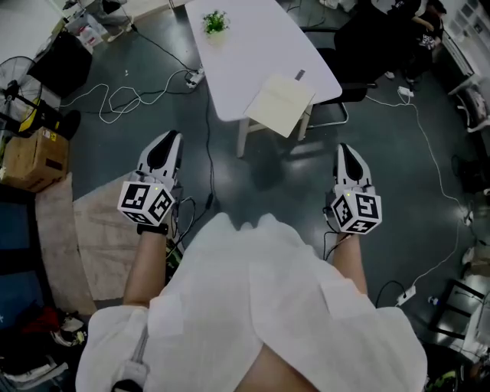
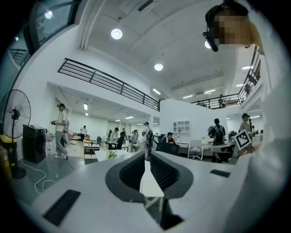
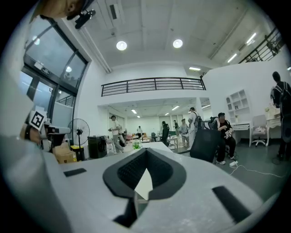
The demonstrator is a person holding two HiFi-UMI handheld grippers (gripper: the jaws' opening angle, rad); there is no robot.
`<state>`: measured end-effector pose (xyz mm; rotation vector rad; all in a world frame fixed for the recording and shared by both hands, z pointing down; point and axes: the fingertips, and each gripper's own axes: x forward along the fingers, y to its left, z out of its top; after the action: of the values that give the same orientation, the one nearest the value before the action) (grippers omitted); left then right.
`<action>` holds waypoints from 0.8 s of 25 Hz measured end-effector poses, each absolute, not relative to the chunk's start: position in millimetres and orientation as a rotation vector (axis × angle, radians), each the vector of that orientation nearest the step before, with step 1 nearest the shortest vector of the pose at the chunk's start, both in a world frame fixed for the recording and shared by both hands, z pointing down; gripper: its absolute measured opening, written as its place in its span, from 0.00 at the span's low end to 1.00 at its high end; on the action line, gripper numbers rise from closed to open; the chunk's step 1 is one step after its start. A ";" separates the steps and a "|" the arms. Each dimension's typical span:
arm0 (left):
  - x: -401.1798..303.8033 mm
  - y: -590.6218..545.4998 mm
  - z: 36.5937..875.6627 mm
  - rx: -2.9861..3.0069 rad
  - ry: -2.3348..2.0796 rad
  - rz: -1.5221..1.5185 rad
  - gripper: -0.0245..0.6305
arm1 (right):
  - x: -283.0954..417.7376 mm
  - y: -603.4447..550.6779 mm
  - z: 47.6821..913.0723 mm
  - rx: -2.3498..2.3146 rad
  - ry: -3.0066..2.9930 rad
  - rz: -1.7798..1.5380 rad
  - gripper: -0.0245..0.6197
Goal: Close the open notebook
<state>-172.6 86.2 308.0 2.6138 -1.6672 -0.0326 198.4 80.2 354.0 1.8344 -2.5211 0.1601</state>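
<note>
The notebook (image 1: 282, 103) lies flat with cream pages up on the near corner of the white table (image 1: 253, 46), next to a small dark object (image 1: 299, 74). Both grippers hang level in front of the person, well short of the table and over the floor. My left gripper (image 1: 171, 136) is down at the left, its jaws together with nothing between them (image 2: 147, 157). The right gripper (image 1: 344, 148) is at the right, shut and empty too (image 3: 146, 154). A strip of the white table (image 2: 152, 182) shows past the left jaws.
A small potted plant (image 1: 215, 23) stands at the table's far end. Cables trail over the dark floor (image 1: 122, 96). A cardboard box (image 1: 31, 157) and a fan (image 1: 15, 92) are at the left; a black chair (image 1: 360, 53) sits right of the table. Several people stand far off.
</note>
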 end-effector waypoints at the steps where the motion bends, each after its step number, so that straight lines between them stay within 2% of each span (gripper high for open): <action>1: -173.7 85.5 308.8 2.612 -1.668 -0.034 0.09 | 198.5 79.0 353.3 1.848 -2.539 0.177 0.04; 20: -192.8 77.7 320.9 2.586 -1.662 -0.018 0.09 | 182.3 66.5 366.6 1.859 -2.538 0.279 0.04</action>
<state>-192.8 77.7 320.9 2.5855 -1.6621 -0.0180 182.3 66.5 366.6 1.8585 -2.5378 0.2788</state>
